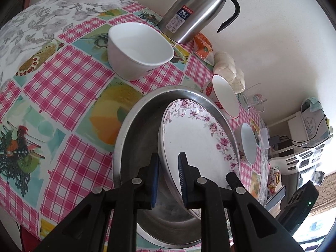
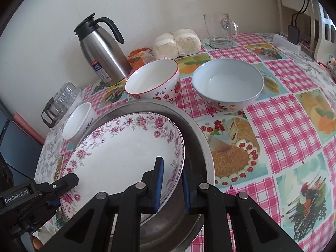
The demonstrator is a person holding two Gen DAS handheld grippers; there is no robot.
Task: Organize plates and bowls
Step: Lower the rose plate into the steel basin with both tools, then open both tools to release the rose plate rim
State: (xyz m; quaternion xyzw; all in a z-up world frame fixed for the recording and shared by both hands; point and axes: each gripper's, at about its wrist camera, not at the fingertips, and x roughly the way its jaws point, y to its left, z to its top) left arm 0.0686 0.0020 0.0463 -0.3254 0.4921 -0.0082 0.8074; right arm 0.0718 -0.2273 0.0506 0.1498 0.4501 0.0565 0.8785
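Porcelain floral plate (image 2: 126, 153) sits clamped by its opposite rims in left gripper (image 1: 168, 180) and right gripper (image 2: 171, 182) jaws, over the steel basin (image 2: 201, 147); uneven lowering could slip it.

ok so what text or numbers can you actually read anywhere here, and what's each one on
"24" on the label of the steel thermos jug; the label's smaller print is too small to read.
"GenRobot.AI" on the left gripper, seen from the right wrist.
Red characters on the strawberry bowl: too blurred to read.
Dark print on the white cup: blurred, unreadable.
Red mark on the glass mug: unreadable.
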